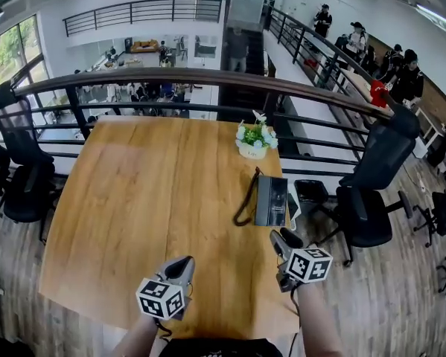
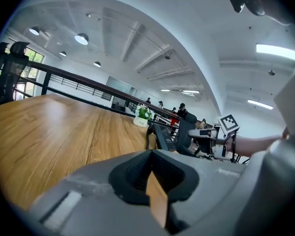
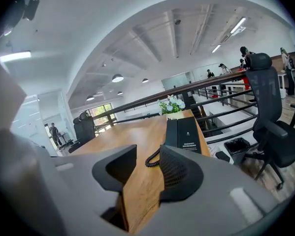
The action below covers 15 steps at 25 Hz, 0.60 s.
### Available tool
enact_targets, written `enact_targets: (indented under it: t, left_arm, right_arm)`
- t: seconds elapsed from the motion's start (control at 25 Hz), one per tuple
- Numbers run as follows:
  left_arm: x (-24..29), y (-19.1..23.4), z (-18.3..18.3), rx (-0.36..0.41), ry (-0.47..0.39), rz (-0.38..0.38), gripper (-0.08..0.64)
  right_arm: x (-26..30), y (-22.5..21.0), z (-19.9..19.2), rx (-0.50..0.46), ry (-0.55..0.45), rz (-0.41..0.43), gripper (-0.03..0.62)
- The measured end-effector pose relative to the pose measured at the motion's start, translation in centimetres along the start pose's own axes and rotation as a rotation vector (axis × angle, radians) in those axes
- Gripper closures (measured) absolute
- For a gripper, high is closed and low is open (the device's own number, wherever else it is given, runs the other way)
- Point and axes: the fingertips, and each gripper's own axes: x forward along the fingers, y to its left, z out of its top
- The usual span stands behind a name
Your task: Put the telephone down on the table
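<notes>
The black desk telephone (image 1: 272, 200) lies flat on the wooden table (image 1: 148, 207) near its right edge, with its coiled cord (image 1: 245, 199) looping off its left side. My right gripper (image 1: 280, 241) hovers just in front of it, jaws open and empty. In the right gripper view the telephone (image 3: 184, 134) sits beyond the gripper (image 3: 147, 154), with only bare tabletop between the jaws. My left gripper (image 1: 182, 266) is over the table's near edge, its tips together on nothing. From the left gripper view (image 2: 150, 154) the telephone (image 2: 164, 137) lies far to the right.
A white pot of flowers (image 1: 254, 141) stands behind the telephone by the far edge. A dark railing (image 1: 208, 76) runs behind the table. Black office chairs stand to the right (image 1: 371, 192) and left (image 1: 18, 166). People stand far off on the walkway.
</notes>
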Motion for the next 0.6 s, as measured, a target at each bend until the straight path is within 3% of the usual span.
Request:
enact_targets:
  t: [0.24, 0.44, 0.6]
  left_arm:
    - [-0.2, -0.4, -1.6, 0.091, 0.044, -0.081, 0.558]
    - [-1.2, -0.5, -1.0, 0.156, -0.005, -0.061, 0.558]
    - [-3.0, -1.7, -1.3, 0.209, 0.001, -0.036, 0.557]
  right_arm:
    - [-2.3, 3.8, -2.4, 0.022, -0.023, -0.005, 0.457]
    - [-3.1, 6.4, -2.8, 0.061, -0.09, 0.033, 0.476]
    - [-4.4, 9.3, -4.4, 0.029, -0.077, 0.078, 0.482]
